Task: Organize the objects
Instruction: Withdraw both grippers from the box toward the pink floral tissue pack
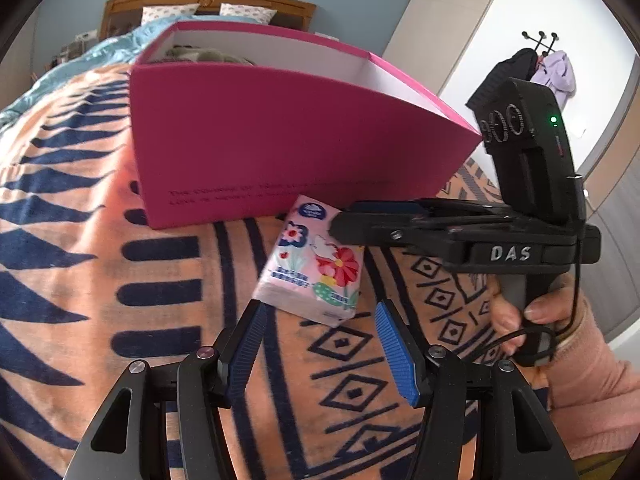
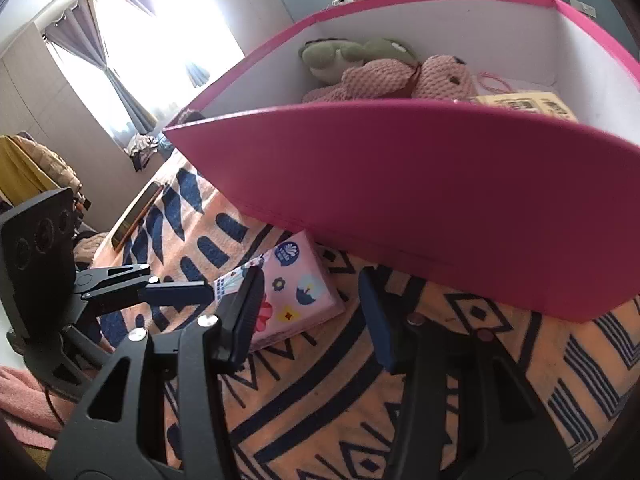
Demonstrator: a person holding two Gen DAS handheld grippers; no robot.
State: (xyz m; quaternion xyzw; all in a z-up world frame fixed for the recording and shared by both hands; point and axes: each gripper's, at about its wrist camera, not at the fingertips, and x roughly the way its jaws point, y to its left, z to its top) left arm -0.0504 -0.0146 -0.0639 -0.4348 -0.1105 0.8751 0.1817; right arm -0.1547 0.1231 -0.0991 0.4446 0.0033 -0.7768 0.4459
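Tissue pack, a soft pink plastic-wrapped brick printed with flowers, lies on a fuzzy peach blanket patterned with navy stripes and diamonds, touching or just beside the base of the stiff magenta cardboard box. Inside the white-lined box, at the upper middle of the right wrist view, sit a green plush toy, a knobbly pink plush toy and a tan printed packet.

In the left wrist view the pack sits at centre, just beyond the left gripper, whose ribbed blue pads stand apart with nothing between them. The right gripper is likewise part open and empty; the pack lies at its left finger, partly hidden behind it.

At the right edge of the left view, a hand in a fluffy pink sleeve grips the right gripper's handle, which reaches in level toward the pack.
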